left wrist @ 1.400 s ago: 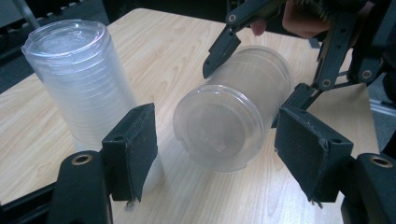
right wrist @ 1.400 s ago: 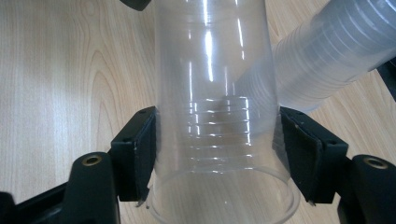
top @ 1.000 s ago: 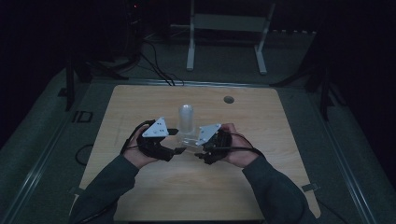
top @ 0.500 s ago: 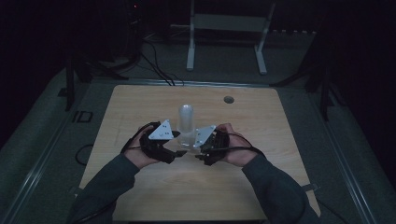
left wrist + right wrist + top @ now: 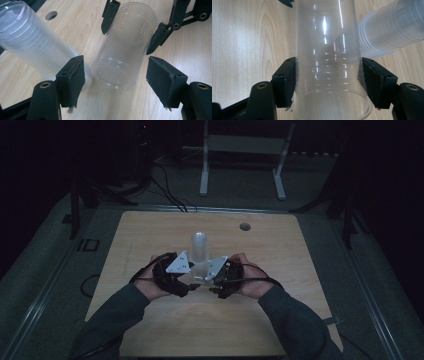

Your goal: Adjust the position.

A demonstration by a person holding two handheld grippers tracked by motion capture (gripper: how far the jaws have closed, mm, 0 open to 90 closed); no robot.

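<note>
**Single cup freed from the stack, handover half done**

While the right gripper [image 5: 328,85] clasps a clear plastic cup [image 5: 327,57] near its rim, its two jaws pressed against the cup's opposite walls, the left gripper [image 5: 116,80] waits with its jaws spread wide on either side of the same cup's closed base, touching neither wall as far as the left gripper view shows. The cup is held on its side just above the wooden worktop [image 5: 150,235], between the person's two hands, with its mouth toward the right gripper and its bottom toward the left one.

Just beside it stands the stack of cups [image 5: 199,247], upside down on the worktop; in the left gripper view the stack [image 5: 32,40] rises next to the left jaw, and in the right gripper view it [image 5: 392,27] lies behind the held cup, apart from it. In the high view both grippers [image 5: 172,272] [image 5: 222,275] meet at the foot of that stack, near the middle of the worktop.

Judging from this, one cup has been separated from the stack, so the pulling-off part looks finished. What seems left is for the left jaws to close on the cup's base, or for the right gripper to set the cup down somewhere on the bare wood. No loose cup stands elsewhere on the worktop, so the work appears to be at an early stage, with the tall stack yet to be dealt with.
</note>
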